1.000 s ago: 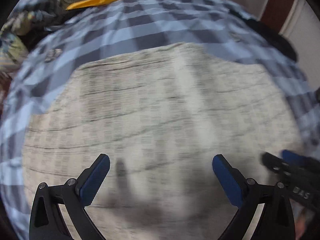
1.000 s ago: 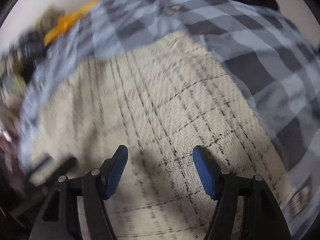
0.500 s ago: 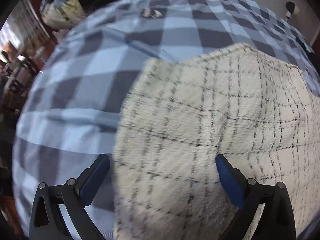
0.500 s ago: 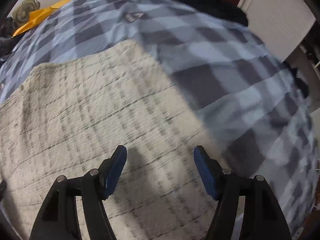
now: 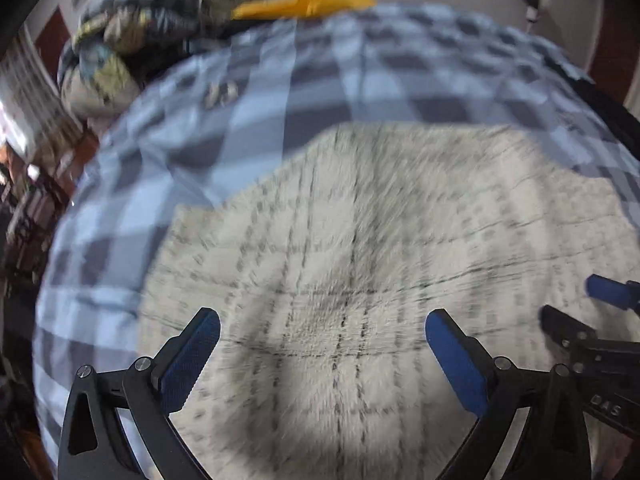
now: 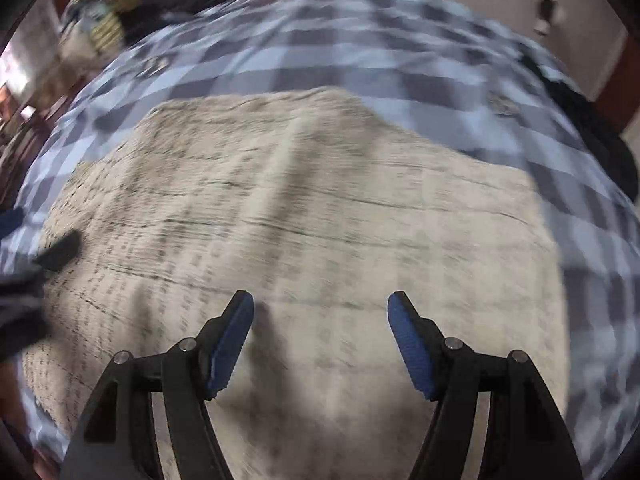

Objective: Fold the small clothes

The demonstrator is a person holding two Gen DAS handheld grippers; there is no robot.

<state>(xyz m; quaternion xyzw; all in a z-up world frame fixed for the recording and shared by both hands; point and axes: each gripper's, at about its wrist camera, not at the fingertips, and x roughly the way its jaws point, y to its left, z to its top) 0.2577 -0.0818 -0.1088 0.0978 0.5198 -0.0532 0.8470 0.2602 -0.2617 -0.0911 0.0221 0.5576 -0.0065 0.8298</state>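
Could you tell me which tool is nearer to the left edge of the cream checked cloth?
Left. The left tool hovers open over the cream checked cloth near its left edge, blue bedcover just beside it. The right tool is open over the cloth's right part.

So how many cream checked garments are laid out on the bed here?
1. The cream checked garment lies spread flat on the blue plaid bedcover, under both open grippers. Others may sit in the blurred pile at the far left.

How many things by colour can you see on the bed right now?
Cream checked cloth: 1
Blue checked bedcover: 1
Yellow cloth: 1
Dark patterned pile: 1, too blurred to split
Total: 4
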